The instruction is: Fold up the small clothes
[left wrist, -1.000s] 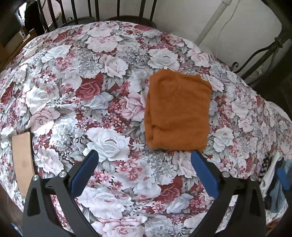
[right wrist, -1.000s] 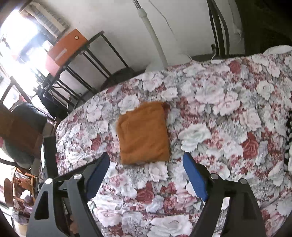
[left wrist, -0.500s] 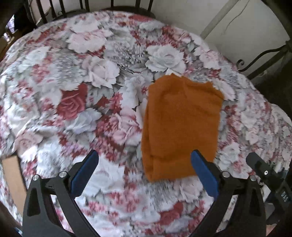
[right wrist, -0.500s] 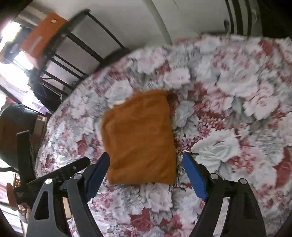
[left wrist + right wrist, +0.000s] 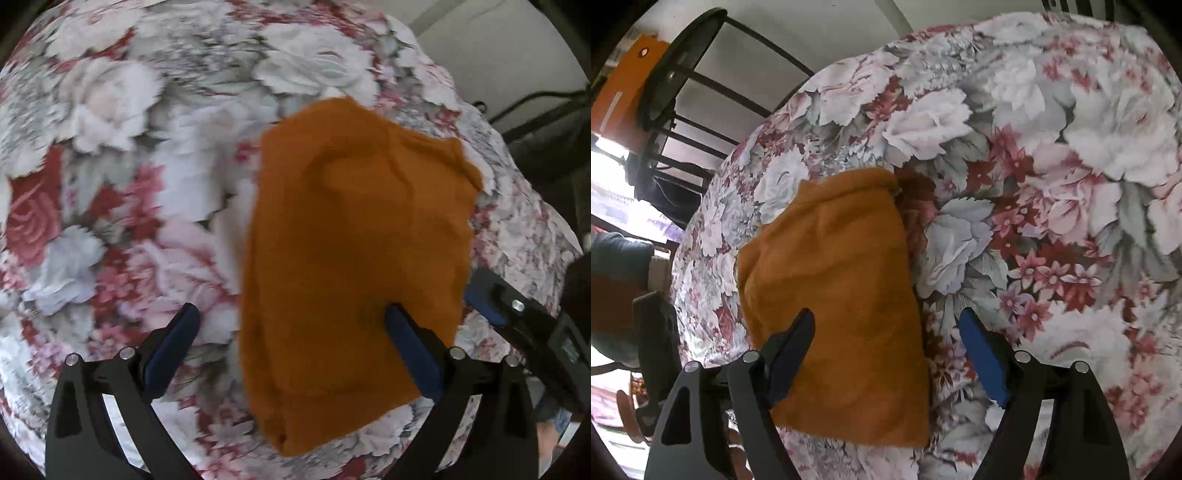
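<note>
Fuzzy orange folded cloth (image 5: 354, 258), rectangular

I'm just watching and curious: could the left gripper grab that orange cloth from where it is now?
Probably yes. The left gripper is open right above the orange cloth, one finger over the cloth, the other over the tablecloth, with nothing between. The right gripper is open at the opposite edge, not blocking.

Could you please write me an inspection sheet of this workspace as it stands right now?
Surface: floral tablecloth covers the table.
Job's things: folded orange garment lies flat on the cloth.
Clutter: nothing seen.
Grippers: left tool open, straddling the garment's left edge; right tool open, straddling its right edge.
Cables: nothing seen.
Surroundings: black metal chair, white wall.
</note>
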### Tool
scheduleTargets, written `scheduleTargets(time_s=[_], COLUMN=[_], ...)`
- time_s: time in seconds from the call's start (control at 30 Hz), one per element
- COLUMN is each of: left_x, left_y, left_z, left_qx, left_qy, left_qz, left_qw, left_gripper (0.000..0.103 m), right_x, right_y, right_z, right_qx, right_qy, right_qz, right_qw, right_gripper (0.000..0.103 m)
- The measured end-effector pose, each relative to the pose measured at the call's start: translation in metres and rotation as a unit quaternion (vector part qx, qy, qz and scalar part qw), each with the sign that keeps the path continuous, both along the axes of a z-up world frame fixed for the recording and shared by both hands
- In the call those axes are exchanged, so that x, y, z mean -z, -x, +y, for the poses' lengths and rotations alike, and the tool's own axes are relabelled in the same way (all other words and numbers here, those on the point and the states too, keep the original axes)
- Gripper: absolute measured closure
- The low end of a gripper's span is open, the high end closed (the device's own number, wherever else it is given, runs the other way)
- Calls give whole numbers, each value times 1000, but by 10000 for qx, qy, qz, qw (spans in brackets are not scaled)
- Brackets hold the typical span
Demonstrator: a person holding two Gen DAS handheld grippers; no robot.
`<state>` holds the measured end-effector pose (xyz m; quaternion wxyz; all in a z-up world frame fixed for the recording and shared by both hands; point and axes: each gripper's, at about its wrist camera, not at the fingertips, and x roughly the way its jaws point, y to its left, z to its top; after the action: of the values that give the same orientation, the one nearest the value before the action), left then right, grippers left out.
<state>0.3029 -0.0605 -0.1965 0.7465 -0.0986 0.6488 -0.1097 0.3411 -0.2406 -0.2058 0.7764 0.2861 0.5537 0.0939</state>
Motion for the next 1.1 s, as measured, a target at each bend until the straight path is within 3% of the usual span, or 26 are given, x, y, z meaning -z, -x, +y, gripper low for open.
scheduleTargets(time_s=[0.2,0.5,0.67,0.77,0.9,0.97,1.1], left_x=[16,20,16,18,18,16,8], left_y=[-2,2,7,9,10,11,13], left_z=[-12,-8,-14,-13,-15,-21,-27], left_qx=[147,4,238,259,285,383,496], left_qy=[-34,102,270,314,270,241,248], left_qz=[-72,-183,-145,-128,-156,-207,-297], left_qw=[9999,9998,9992,9991,9991,9988,9980], left_gripper=[4,5,18,18,20,34,46], right_x=[13,23,23,25,24,19,9], right_y=[-4,-5,-7,-7,-6,-5,0], right_z=[13,19,26,26,26,29,40], right_qx=[-265,-207,-317,-310,-317,-349,-355], right_qy=[-101,-265,-183,-165,-79,76,404], right_qz=[-34,71,76,126,190,166,94], right_qw=[9996,9994,9993,9993,9993,9992,9985], right_gripper=[35,36,36,38,52,62,69])
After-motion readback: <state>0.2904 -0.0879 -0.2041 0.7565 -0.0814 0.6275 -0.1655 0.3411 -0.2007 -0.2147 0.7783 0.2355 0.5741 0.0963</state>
